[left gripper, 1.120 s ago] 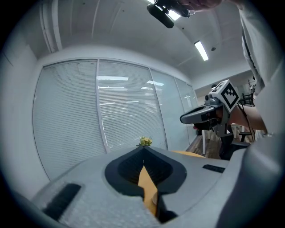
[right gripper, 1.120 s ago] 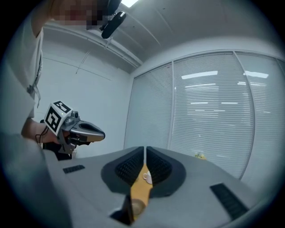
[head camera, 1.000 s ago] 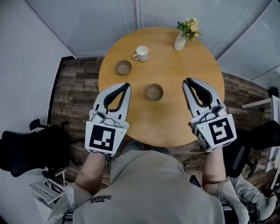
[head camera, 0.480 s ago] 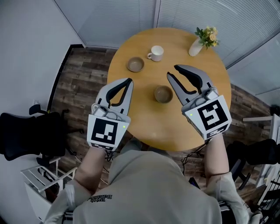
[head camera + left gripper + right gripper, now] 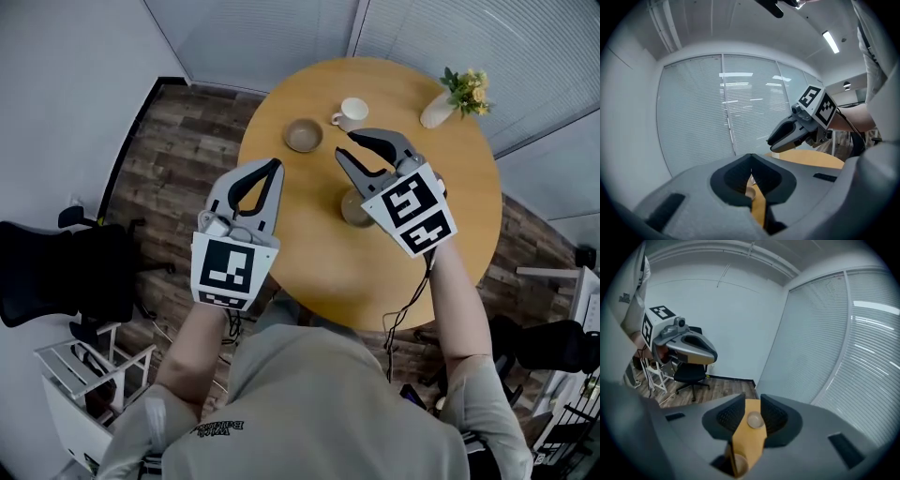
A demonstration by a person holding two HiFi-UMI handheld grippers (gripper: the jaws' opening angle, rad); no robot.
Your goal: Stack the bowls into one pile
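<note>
- Right hand-held gripper (image 5: 345, 145), jaws apart and empty, hovers over the near bowl (image 5: 354, 215) at mid-table (image 5: 309, 253).
- Left hand-held gripper (image 5: 272, 166), clenched on nothing, hangs by the left edge.
- Far bowl (image 5: 303, 135) sits near the far edge, just beside a mug (image 5: 353, 112). A loose rim pinch might tip a bowl, and a wide reach might knock the mug.

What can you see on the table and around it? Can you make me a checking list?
Surface: round wooden table.
Job's things: two bowls, apart, not stacked; far bowl in the open, near bowl partly hidden under the right gripper.
Clutter: white mug; vase of flowers.
Grippers: left gripper shut, empty, by the table's edge; right gripper open, empty, above the table.
Cables: black wire hanging beside the right arm.
Surroundings: wooden floor, black chair, window blinds.
</note>
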